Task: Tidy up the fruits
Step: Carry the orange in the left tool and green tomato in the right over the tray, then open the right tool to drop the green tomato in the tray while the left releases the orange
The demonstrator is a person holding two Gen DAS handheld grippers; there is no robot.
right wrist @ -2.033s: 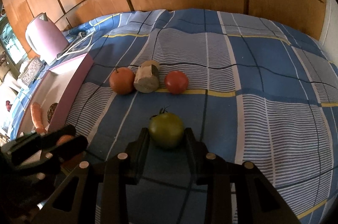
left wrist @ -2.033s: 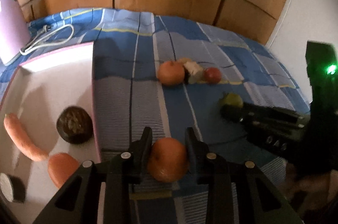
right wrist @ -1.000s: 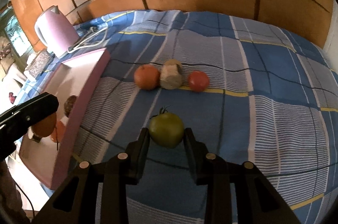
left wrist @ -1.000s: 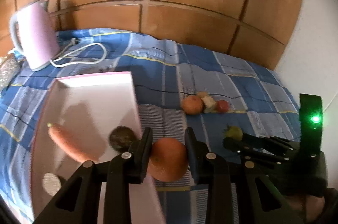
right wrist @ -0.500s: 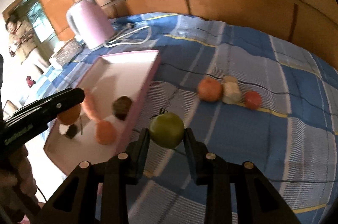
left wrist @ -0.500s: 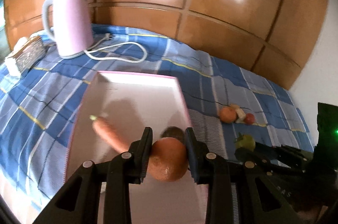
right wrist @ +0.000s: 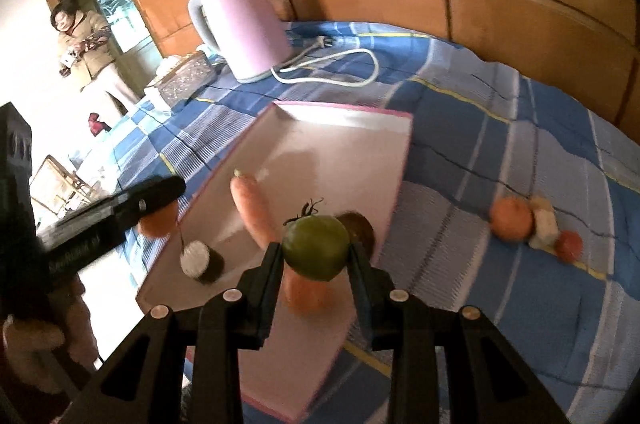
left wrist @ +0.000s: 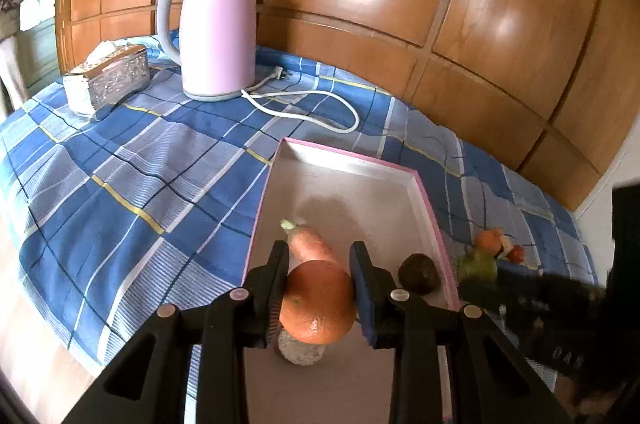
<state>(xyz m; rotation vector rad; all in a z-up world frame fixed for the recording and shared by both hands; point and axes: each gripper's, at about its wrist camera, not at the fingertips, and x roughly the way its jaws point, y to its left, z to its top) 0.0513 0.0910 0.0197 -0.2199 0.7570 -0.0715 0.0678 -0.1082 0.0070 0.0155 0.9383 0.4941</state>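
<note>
My left gripper [left wrist: 319, 274] is shut on an orange [left wrist: 318, 302] and holds it above the near part of the pink-rimmed white tray [left wrist: 352, 164]. My right gripper [right wrist: 316, 260] is shut on a green tomato [right wrist: 316, 248] above the tray's [right wrist: 340, 116] right side. In the tray lie a carrot [left wrist: 310, 244], a dark round fruit [left wrist: 418, 272] and a small dark jar [right wrist: 200, 260]. An orange fruit [right wrist: 512, 218], a pale chunk [right wrist: 544, 222] and a red tomato [right wrist: 570, 246] lie on the cloth to the right.
A pink kettle [left wrist: 216, 36] with a white cord [left wrist: 304, 104] stands behind the tray. A silver tissue box [left wrist: 108, 76] sits at the far left. The blue checked cloth [left wrist: 120, 164] covers the table. A person [right wrist: 88, 44] stands in the background doorway.
Both grippers have moved left over the tray, each still holding its fruit. The kettle and tissue box have come into fuller view.
</note>
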